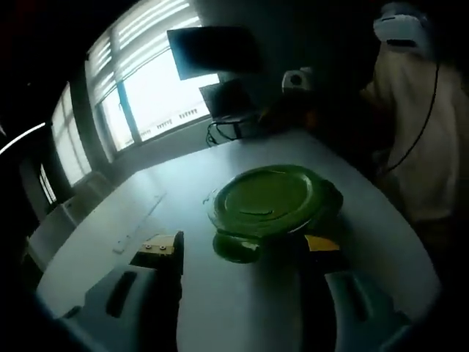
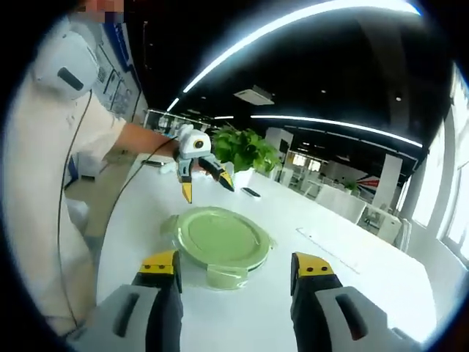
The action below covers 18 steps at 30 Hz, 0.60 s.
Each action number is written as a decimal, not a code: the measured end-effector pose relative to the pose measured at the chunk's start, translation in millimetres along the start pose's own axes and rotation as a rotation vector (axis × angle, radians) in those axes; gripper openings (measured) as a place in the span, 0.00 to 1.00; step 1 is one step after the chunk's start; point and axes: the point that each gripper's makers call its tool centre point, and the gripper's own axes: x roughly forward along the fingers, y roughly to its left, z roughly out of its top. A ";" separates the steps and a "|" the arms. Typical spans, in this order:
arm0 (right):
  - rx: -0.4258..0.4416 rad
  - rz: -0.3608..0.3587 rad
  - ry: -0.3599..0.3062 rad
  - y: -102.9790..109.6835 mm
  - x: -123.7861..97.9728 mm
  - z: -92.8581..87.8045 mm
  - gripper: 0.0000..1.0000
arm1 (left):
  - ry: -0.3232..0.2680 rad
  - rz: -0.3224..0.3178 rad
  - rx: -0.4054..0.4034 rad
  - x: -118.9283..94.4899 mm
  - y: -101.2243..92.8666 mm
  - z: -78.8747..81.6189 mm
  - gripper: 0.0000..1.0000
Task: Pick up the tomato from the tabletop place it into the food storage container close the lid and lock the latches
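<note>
The white tabletop (image 2: pixel 352 279) is the broad surface here, and near its middle sits the round food storage container (image 2: pixel 218 242) with its green lid (image 2: pixel 220 238) already lying flat on top. The tomato presumably sits inside, though the lid hides whatever is in there, so I cannot tell. A latch tab (image 2: pixel 223 277) sticks out on the side facing the right gripper (image 2: pixel 238 275), whose jaws stand wide apart with nothing between them, just short of that tab. In the right gripper view the left gripper (image 2: pixel 207 180) hangs above the far rim, jaws spread and empty; in its own view (image 1: pixel 242 253) the near latch (image 1: pixel 236 248) lies between its fingertips.

The container looks like light, stiff plastic that could skate on the smooth table, so pressing latches from opposite sides should steady it. The tabs are small and hinged: push at their outer edge, downward and inward, rather than pinch the slippery lid.
</note>
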 end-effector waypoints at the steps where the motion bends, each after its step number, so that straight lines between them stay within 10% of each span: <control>1: 0.001 0.012 0.007 1.8 1.8 -1.5 0.54 | 0.007 -0.007 0.004 1.5 0.8 -1.3 0.58; 18: 0.013 0.093 0.180 11.3 32.7 -46.2 0.46 | 0.086 -0.134 0.035 22.3 5.2 -13.3 0.56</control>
